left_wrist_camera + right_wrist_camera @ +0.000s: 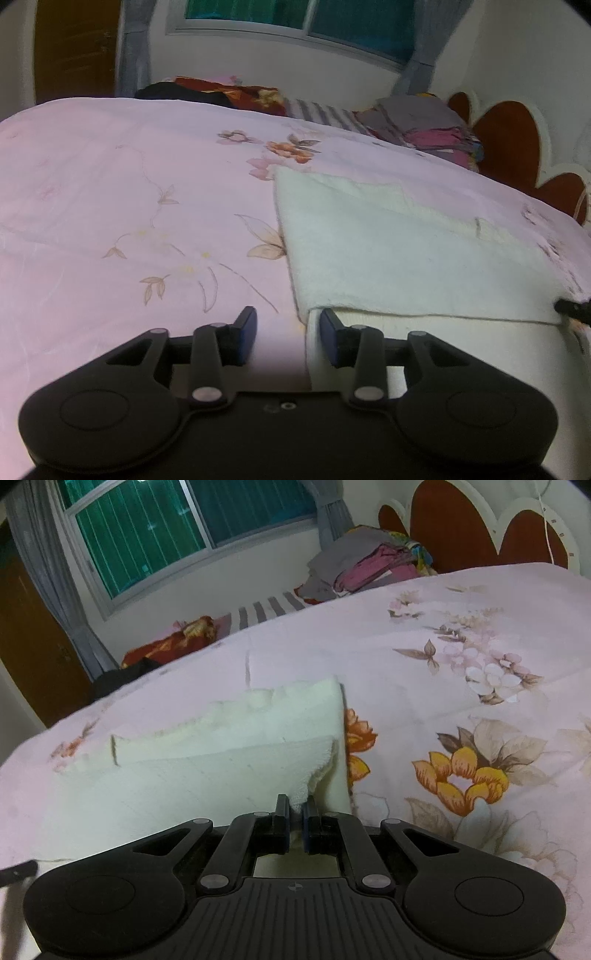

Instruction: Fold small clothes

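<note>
The white cloth [229, 746] lies folded on the floral bedspread [461, 635], centre-left of frame — the right tool [294, 814] pinches its near corner; the left tool [288, 332] stands parted, gripping nothing, at the cloth's edge.

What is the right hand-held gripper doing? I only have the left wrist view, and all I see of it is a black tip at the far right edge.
Observer: The right hand-held gripper is shut on a corner of the white cloth, with the fabric bunched between its pads.
Operator: Is the cloth doubled over on that side?
Observer: Yes, an upper layer lies over a lower one, and the pinched corner belongs to the upper layer.
Operator: What lies to the right of the cloth there?
Observer: Bare bedsheet, with a large orange flower print close to the cloth's edge.
</note>
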Demonstrator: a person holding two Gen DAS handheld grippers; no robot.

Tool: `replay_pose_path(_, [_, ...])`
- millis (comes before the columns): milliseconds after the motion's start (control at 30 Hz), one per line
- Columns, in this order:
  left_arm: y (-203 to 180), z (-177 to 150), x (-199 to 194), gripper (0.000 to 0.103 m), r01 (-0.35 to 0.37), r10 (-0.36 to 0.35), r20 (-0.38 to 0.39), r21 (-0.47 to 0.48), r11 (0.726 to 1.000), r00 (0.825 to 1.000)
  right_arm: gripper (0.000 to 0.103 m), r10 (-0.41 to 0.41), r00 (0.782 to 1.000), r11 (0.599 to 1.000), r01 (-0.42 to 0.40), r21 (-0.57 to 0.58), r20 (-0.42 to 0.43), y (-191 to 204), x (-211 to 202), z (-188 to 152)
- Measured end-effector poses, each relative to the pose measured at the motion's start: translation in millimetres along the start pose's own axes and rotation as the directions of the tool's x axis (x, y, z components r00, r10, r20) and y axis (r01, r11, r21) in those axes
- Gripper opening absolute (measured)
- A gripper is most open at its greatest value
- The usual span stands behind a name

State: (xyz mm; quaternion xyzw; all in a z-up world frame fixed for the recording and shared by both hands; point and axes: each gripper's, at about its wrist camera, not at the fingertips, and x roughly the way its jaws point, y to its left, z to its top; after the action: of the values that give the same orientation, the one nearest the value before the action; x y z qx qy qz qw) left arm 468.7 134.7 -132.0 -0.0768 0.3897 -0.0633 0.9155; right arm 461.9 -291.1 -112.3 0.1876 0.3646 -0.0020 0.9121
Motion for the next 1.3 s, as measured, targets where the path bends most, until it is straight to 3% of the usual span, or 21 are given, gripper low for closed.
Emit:
replay_pose_path(33, [2, 0, -4, 0.06, 0.031, -0.031, -0.003, -0.009, 0.999, 1.0, 0.006, -0.003, 1.0, 1.0, 0.003, -0.005, 0.019, 0, -1, -1])
replay_pose_path(67, [2, 1, -13, 0.082, 0.062, -0.061, 0.021, -0.019, 0.998, 0.998, 0.009, -0.005, 0.999, 1.0, 0.006, -0.005, 0.052, -1, -6, -2])
replay_pose_path(133, [-9, 1, -37, 0.085, 0.086, -0.088, 0.144, 0.018, 0.996, 0.986, 0.075, -0.061, 0.99, 0.998, 0.06, 0.018, 0.129, -2, -23, -1])
replay_pose_path(200, [-34, 8, -38, 0.078, 0.11, -0.124, 0.163, 0.092, 0.99, 0.979, 0.071, -0.008, 0.979, 1.0, 0.006, 0.008, 0.203, -1, -41, -2])
replay_pose_path(233, [-44, 12, -32, 0.076, 0.11, -0.127, 0.157, 0.112, 0.988, 0.979, 0.049, 0.016, 0.984, 1.0, -0.014, -0.009, 0.179, 5, -40, 0])
replay_pose_path(300, [-64, 16, -8, 0.067, 0.098, -0.113, 0.116, 0.127, 0.987, 0.987, 0.028, 0.062, 0.992, 0.996, -0.055, -0.066, 0.11, 23, -28, 1])
replay_pose_path(367, [-71, 15, 10, 0.067, 0.08, -0.092, 0.097, 0.126, 0.989, 0.991, 0.025, 0.108, 0.993, 0.989, -0.102, -0.105, 0.056, 38, -14, -3])
replay_pose_path(467, [-60, 4, 28, 0.074, -0.024, 0.017, 0.068, 0.114, 0.993, 0.998, 0.025, 0.15, 0.989, 0.973, -0.149, -0.175, -0.007, 49, 0, -12])
replay_pose_path(533, [-51, 4, 23, 0.074, 0.005, -0.013, 0.067, 0.116, 0.993, 0.998, 0.025, 0.095, 0.995, 0.976, -0.09, -0.198, 0.013, 37, 2, -18])
replay_pose_path(567, [-46, 8, 18, 0.074, 0.014, -0.021, 0.071, 0.099, 0.995, 0.997, 0.023, 0.056, 0.998, 0.986, -0.052, -0.158, 0.018, 19, 4, -16])
replay_pose_path(600, [-43, 13, 14, 0.075, 0.019, -0.027, 0.093, 0.086, 0.996, 0.995, 0.017, 0.081, 0.997, 0.994, -0.08, -0.077, 0.015, 3, 2, -11])
replay_pose_path(700, [-48, 35, 19, 0.075, 0.038, -0.052, 0.141, 0.101, 0.994, 0.989, 0.017, 0.103, 0.991, 0.992, -0.097, -0.077, 0.083, 0, -8, 7])
replay_pose_path(767, [-58, 55, 33, 0.075, 0.04, -0.061, 0.146, 0.14, 0.989, 0.987, 0.017, 0.107, 0.992, 0.99, -0.101, -0.094, 0.065, 10, 5, 20])
replay_pose_path(867, [-60, 79, 70, 0.075, 0.082, -0.094, 0.088, 0.131, 0.988, 0.992, 0.017, 0.109, 0.994, 0.985, -0.103, -0.139, 0.032, 30, 34, 39])
replay_pose_path(967, [-39, 88, 108, 0.075, 0.056, -0.056, 0.002, 0.071, 0.996, 0.998, 0.017, 0.052, 0.999, 0.98, -0.053, -0.191, -0.01, 35, 62, 47])
replay_pose_path(1033, [-29, 92, 107, 0.075, 0.09, -0.091, 0.008, 0.052, 0.995, 0.996, 0.017, -0.091, 0.996, 0.981, 0.086, -0.173, -0.018, 18, 80, 54])
replay_pose_path(1100, [-29, 93, 93, 0.075, 0.073, -0.075, 0.034, 0.039, 0.997, 0.997, 0.017, -0.059, 0.998, 0.996, 0.057, -0.066, -0.029, 2, 75, 61])
replay_pose_path(1200, [-56, 83, 70, 0.084, 0.121, -0.128, 0.116, 0.065, 0.99, 0.985, 0.018, -0.038, 0.999, 0.993, 0.04, -0.108, 0.02, 20, 57, 59])
replay_pose_path(1233, [-69, 79, 69, 0.084, 0.132, -0.142, 0.113, 0.091, 0.987, 0.983, 0.025, -0.001, 1.0, 0.994, 0.004, -0.113, 0.024, 29, 53, 54])
replay_pose_path(1267, [-87, 72, 69, 0.084, 0.126, -0.14, 0.102, 0.135, 0.983, 0.985, 0.042, 0.022, 0.999, 0.991, -0.018, -0.133, 0.028, 45, 54, 50])
replay_pose_path(1300, [-99, 67, 71, 0.084, 0.114, -0.13, 0.093, 0.164, 0.98, 0.987, 0.074, 0.03, 0.999, 0.985, -0.023, -0.17, 0.04, 62, 54, 44])
